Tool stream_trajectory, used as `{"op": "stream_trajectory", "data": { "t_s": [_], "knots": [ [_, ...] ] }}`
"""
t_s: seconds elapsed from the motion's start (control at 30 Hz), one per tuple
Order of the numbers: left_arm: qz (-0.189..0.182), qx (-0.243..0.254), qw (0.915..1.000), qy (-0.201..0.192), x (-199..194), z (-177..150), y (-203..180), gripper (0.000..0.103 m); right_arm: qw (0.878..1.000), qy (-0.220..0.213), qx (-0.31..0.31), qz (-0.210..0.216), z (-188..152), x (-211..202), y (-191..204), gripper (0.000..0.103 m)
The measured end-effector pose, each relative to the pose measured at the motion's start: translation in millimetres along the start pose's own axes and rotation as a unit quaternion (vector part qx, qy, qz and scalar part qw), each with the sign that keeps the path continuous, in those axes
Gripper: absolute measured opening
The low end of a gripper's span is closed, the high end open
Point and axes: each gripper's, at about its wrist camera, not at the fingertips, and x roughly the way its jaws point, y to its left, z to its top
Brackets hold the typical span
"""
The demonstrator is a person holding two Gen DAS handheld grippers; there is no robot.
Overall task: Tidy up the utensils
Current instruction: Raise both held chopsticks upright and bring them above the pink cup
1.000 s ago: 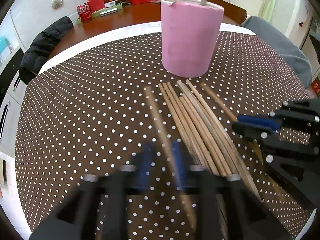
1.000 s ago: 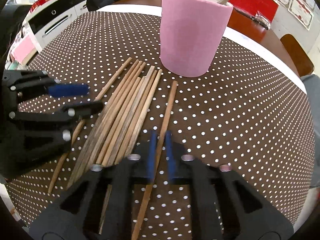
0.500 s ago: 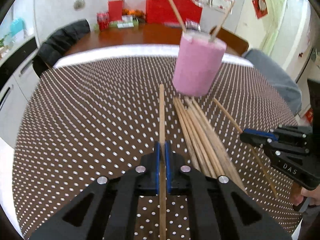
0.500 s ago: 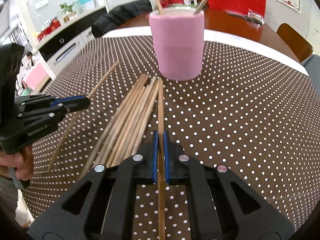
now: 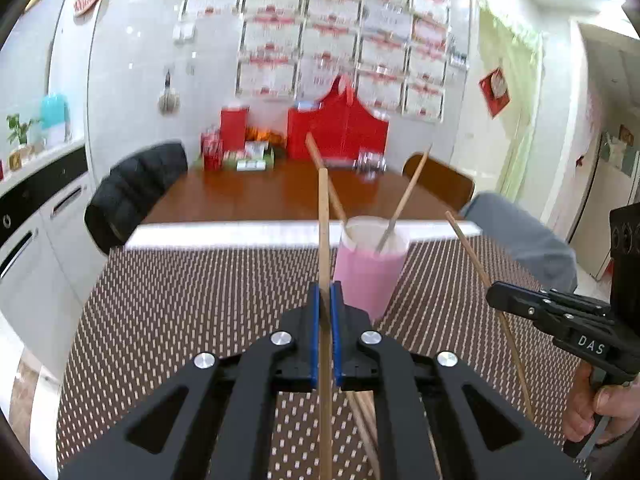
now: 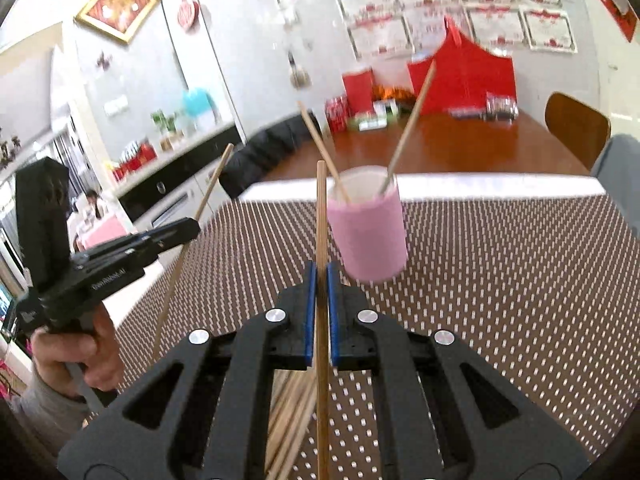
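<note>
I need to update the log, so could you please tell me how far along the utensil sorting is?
Done: two wooden chopsticks stand in the pink cylindrical cup. In hand: the left gripper and right gripper each clamp one chopstick, lifted off the table. Left: a bundle of chopsticks on the brown dotted tablecloth.

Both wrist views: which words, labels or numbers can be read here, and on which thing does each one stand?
"DAS": white letters on the black body of the right gripper, seen from the left wrist.
White lettering on the body of the left gripper, seen from the right wrist: too blurred to read.
Framed sheets on the wall: print too small and blurred.
Red cans and red bag: no text can be read.
</note>
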Motion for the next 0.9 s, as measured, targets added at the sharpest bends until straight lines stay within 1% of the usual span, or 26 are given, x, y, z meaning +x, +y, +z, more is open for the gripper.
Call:
{"op": "stream_trajectory", "data": {
  "t_s": [0.13,0.3,0.33,0.43,0.53,0.63,0.73,0.8,0.9],
  "knots": [
    [-0.020,0.001,0.9985,-0.051,-12,31,-4,0.005,0.999,-0.032,0.001,0.005,26,-6,0,0.006],
    [-0.052,-0.002,0.9946,-0.089,-8,67,-13,0.005,0.998,-0.063,0.001,0.010,66,-3,-3,0.006],
    [-0.064,-0.004,0.9928,-0.101,-8,77,-15,0.005,0.998,-0.069,0.005,0.013,73,-2,-5,0.006],
    [-0.083,-0.008,0.9874,-0.134,-3,98,-19,0.005,0.995,-0.096,0.014,0.018,97,3,-9,0.006],
    [-0.100,-0.023,0.9811,-0.164,11,116,-23,0.005,0.992,-0.126,0.016,0.017,117,13,-11,0.006],
    [-0.118,-0.035,0.9743,-0.189,26,125,-26,0.005,0.986,-0.165,0.013,0.004,130,30,-13,0.006],
    [-0.127,-0.038,0.9682,-0.212,48,126,-31,0.005,0.981,-0.191,0.014,-0.013,135,49,-18,0.006],
    [-0.125,-0.039,0.9674,-0.217,69,123,-32,0.005,0.979,-0.203,0.022,-0.027,136,69,-25,0.006],
    [-0.121,-0.046,0.9662,-0.223,96,116,-29,0.005,0.975,-0.216,0.038,-0.036,136,90,-37,0.006]
  ]
}}
